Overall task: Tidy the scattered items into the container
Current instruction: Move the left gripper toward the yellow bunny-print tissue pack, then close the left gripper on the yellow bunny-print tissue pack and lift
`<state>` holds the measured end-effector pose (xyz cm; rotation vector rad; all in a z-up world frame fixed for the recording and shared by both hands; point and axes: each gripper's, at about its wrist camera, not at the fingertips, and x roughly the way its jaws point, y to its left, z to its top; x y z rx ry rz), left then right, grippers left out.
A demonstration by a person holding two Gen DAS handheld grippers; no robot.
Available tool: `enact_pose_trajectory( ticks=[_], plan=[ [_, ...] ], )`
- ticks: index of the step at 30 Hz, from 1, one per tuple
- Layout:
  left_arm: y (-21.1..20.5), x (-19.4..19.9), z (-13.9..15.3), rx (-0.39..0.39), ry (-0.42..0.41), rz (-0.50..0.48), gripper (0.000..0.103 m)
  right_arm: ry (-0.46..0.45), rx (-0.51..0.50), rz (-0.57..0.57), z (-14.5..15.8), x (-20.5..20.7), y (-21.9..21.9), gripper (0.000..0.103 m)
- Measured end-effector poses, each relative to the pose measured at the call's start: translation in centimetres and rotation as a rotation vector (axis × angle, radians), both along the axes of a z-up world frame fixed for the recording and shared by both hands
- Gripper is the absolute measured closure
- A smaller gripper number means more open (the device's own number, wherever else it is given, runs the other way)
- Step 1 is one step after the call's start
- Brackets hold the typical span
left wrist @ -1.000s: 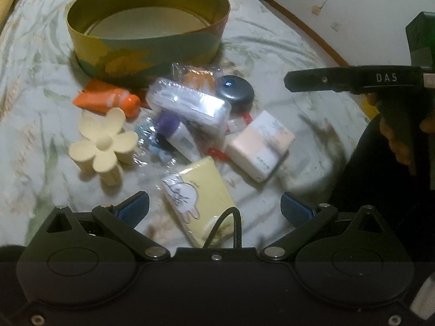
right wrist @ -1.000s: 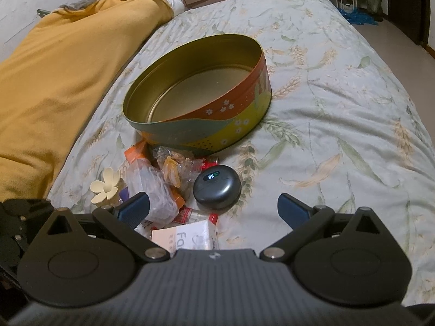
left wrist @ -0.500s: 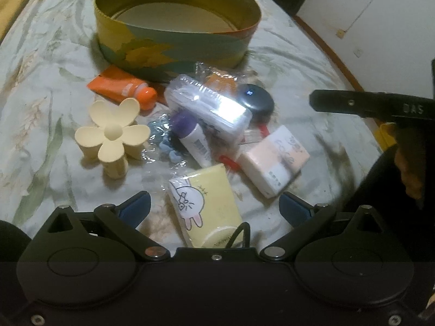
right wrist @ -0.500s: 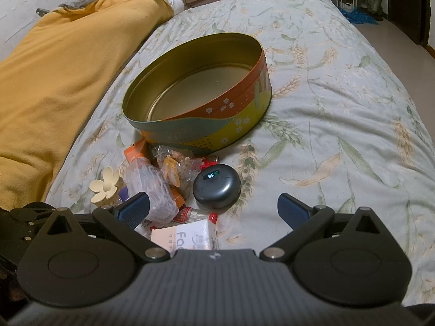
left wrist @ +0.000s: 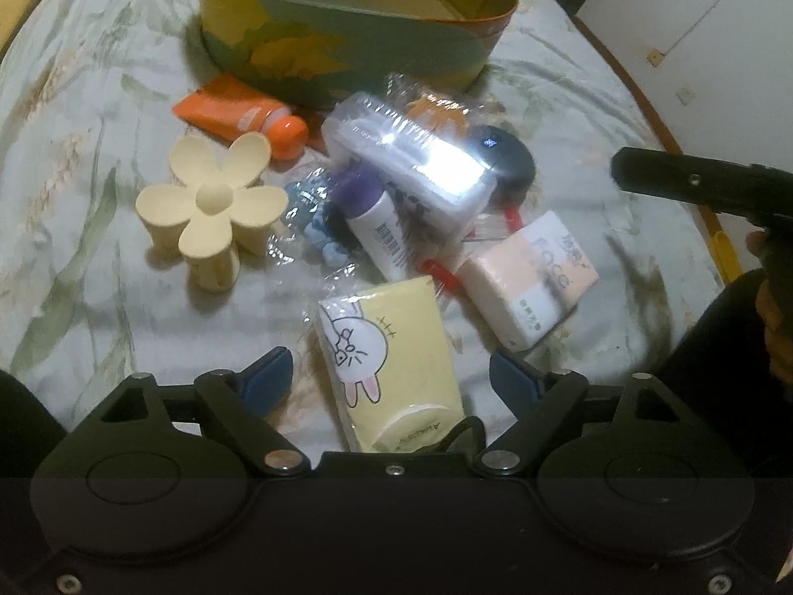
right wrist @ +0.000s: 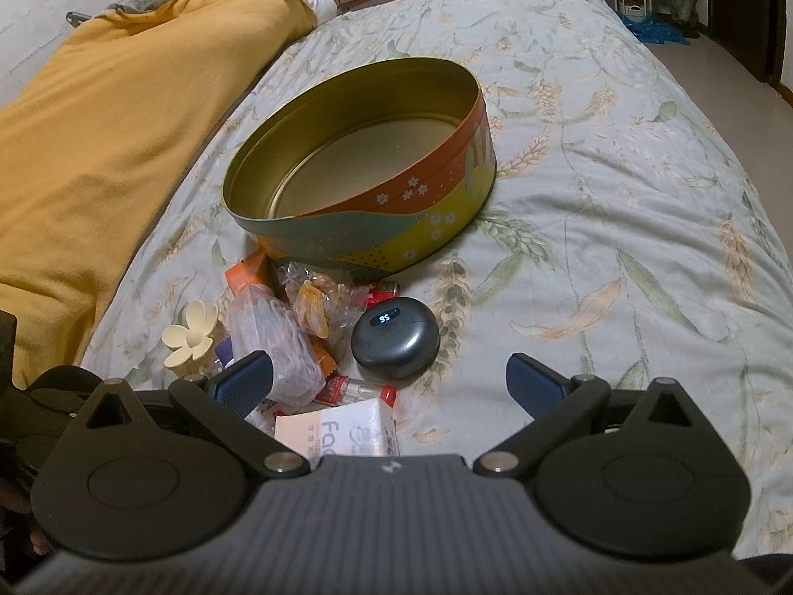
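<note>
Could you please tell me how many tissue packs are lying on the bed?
2: a yellow rabbit-print tissue pack nearest the left gripper, and a peach-and-white tissue pack to its right. Others may be hidden under the pile.

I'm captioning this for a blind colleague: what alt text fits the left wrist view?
The open left gripper, jaws just closing, straddles a yellow bunny-print pouch on a floral bedspread. Beyond lie a cream flower hair clip, an orange tube, a pink tissue pack and an oval tin.

Tissue pack (right wrist: 347,434): "Fa"; earbud case (right wrist: 395,344): "55".
</note>
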<state>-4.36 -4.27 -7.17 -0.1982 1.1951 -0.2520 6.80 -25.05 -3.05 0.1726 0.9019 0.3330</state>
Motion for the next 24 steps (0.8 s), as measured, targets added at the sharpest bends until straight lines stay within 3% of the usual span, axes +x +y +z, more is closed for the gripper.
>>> enact_pose_trajectory(
  ticks=[4,8,24],
  plan=[
    [0.0,0.1,-0.4,0.007,0.02,0.014,0.029,0.001,-0.002,0.001,0.0,0.0,0.1,0.0],
    [-0.1,0.0,-0.5,-0.014,0.03,-0.005,0.052,0.001,-0.002,0.001,0.0,0.0,0.1,0.0],
    [0.6,-0.4,1.0,-0.032,-0.012,0.008,0.058,0.002,-0.006,0.005,-0.2,-0.1,0.2,0.0]
  ],
)
